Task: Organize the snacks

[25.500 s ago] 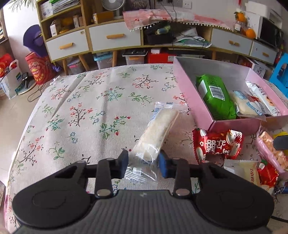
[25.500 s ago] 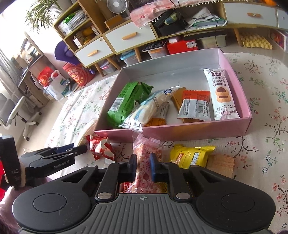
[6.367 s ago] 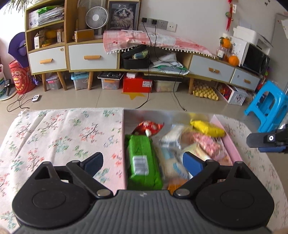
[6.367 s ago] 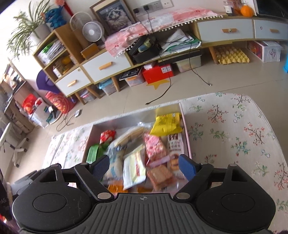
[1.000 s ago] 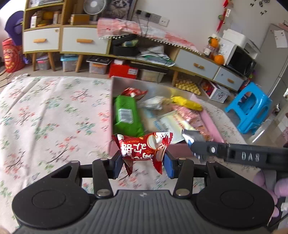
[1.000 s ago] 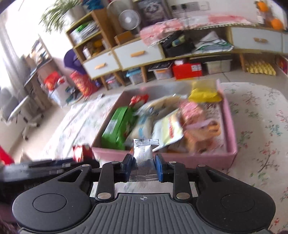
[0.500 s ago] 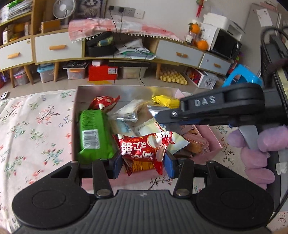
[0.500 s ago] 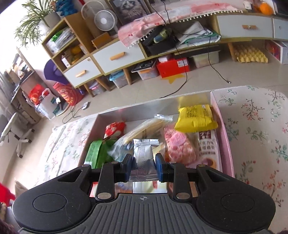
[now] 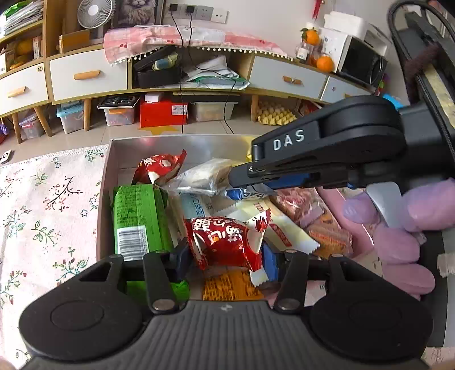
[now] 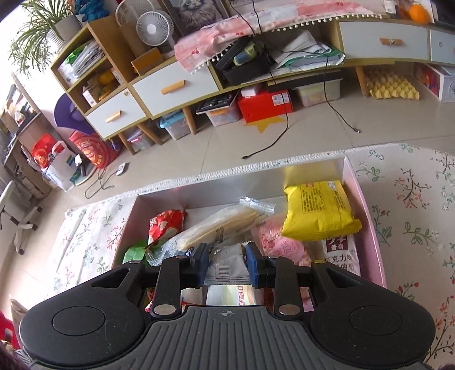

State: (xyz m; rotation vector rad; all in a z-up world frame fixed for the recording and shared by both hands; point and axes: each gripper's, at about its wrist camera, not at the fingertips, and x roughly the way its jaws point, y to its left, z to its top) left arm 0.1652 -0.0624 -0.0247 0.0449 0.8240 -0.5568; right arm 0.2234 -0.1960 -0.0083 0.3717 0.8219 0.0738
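Tiled floor (image 10: 233,148), long wooden sideboard (image 10: 182,85) with white drawers — fan (image 10: 155,30) and plant (image 10: 37,20) on top

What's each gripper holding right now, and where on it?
The left gripper pinches the red snack packet across its lower body. The right gripper pinches the silver packet by its sides, over the pink box.

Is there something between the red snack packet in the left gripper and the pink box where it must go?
Nothing blocks it. The left gripper holds the red snack packet directly above the pink box, already crowded with snacks. The right gripper hovers farther back, not underneath.
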